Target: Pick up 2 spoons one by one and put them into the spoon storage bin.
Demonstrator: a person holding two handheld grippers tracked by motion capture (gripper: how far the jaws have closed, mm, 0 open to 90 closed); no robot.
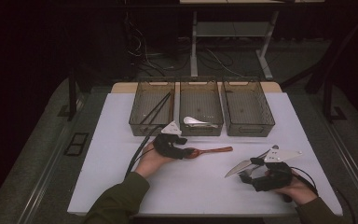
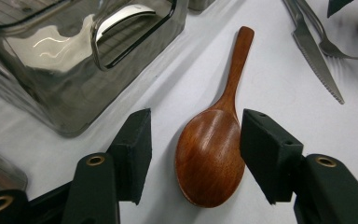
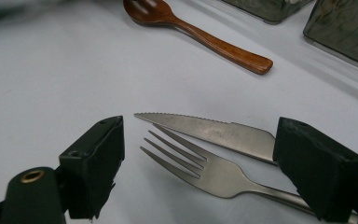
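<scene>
A brown wooden spoon (image 1: 212, 150) lies on the white table top, its handle pointing right. My left gripper (image 1: 182, 153) is down over its bowl. In the left gripper view the spoon's bowl (image 2: 209, 158) lies between the two black pads of the left gripper (image 2: 196, 154); a gap shows at the left pad, and the right pad is close to the bowl's edge. A steel knife (image 3: 214, 133) and a fork (image 3: 205, 170) lie side by side between the open jaws of my right gripper (image 3: 209, 163). That right gripper (image 1: 249, 170) is near the table's front right.
Three smoked plastic bins stand in a row at the back: the left bin (image 1: 144, 128) holds dark chopsticks (image 1: 158, 107), the middle bin (image 1: 200, 129) a white spoon (image 1: 196, 122), the right bin (image 1: 249, 128) looks bare. The table's front edge runs just below both hands.
</scene>
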